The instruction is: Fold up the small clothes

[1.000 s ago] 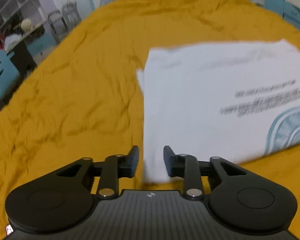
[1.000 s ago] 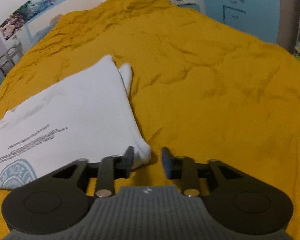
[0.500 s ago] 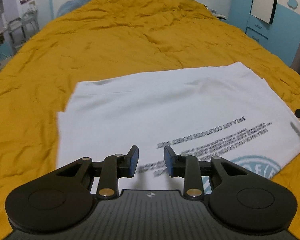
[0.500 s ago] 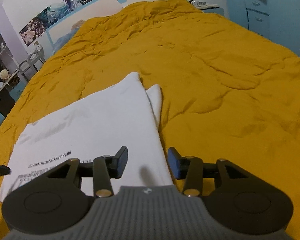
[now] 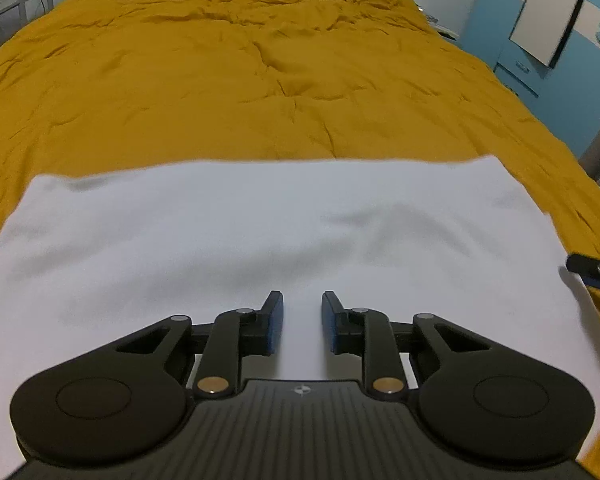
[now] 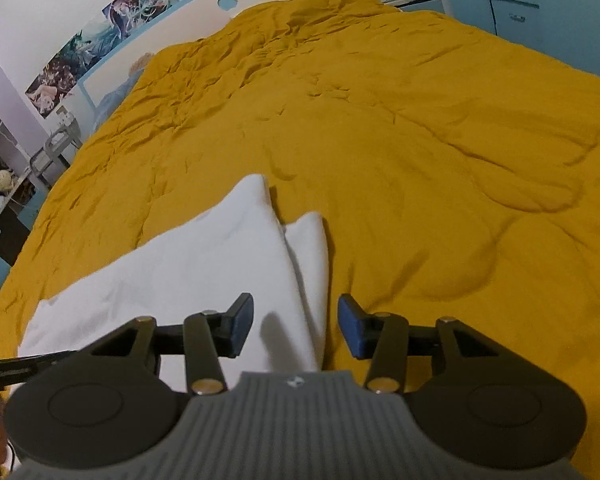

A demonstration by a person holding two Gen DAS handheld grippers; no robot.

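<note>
One white garment [image 5: 260, 232] on yellow bedspread [image 5: 260, 80]

Left gripper [image 5: 302, 320] over white garment [image 5: 260, 232], jaws parted, nothing between. Garment flat on mustard bedspread [image 5: 260, 80]. Right gripper tip [image 5: 594, 272] at right edge.

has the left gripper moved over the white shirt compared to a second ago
Yes. The left gripper has swung rightward and forward over the white shirt, from beside its left edge to above its middle, hiding the print.
</note>
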